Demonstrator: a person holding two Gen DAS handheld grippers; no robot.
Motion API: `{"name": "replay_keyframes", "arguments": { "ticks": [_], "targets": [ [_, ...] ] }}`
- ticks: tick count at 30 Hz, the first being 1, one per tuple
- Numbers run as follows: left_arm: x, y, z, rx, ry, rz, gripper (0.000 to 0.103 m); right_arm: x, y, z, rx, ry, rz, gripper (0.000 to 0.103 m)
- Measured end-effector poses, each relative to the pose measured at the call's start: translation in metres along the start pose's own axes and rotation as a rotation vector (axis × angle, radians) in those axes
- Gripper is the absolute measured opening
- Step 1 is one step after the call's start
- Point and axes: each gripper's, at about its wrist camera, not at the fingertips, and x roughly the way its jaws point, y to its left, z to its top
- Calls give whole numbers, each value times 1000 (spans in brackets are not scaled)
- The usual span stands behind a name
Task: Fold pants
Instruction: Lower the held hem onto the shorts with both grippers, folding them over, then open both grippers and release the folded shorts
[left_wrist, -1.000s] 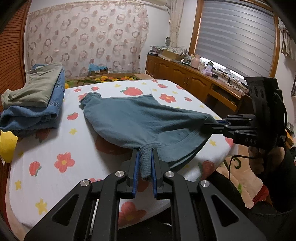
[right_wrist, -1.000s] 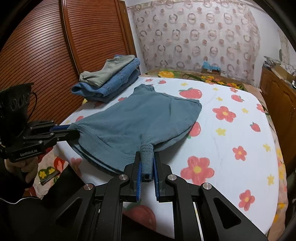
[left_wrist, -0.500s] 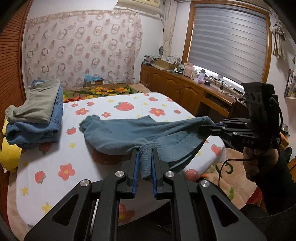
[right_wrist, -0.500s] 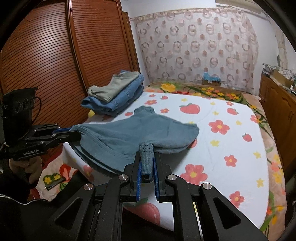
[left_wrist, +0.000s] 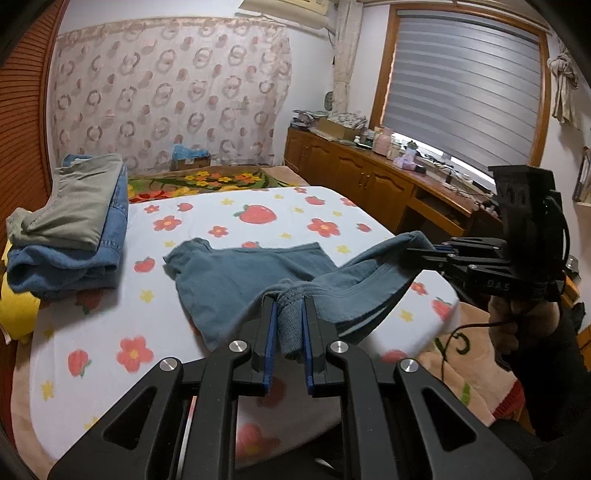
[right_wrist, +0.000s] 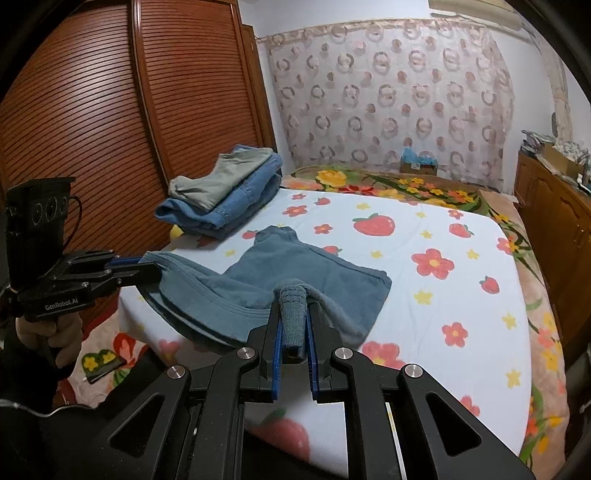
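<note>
I see my left gripper and right gripper each clamped nearly closed on a bunched corner of the teal pants, whose near end is lifted while the far end lies on the flowered bed sheet. I judge uneven lifting could drag the far end and skew the fold (thick bunches may slip). No containers visible; folded clothes sit stacked nearby.
</note>
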Motion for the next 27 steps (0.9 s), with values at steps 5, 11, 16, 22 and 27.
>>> {"name": "replay_keyframes", "arguments": {
  "ticks": [5,11,16,22,27],
  "targets": [
    [18,14,16,-9,-10,31,13,24,-5,20,-7,5,-31,11],
    [38,24,27,-7,-10,76,13,56,-8,34,-10,23,-65,11],
    [56,34,23,-24,28,93,13,85,-14,37,3,65,-86,11],
    [63,40,21,-47,46,103,17,109,-18,39,22,100,-92,11],
    [57,41,21,-33,18,129,32,119,-19,41,17,115,-105,11]
  ]
}}
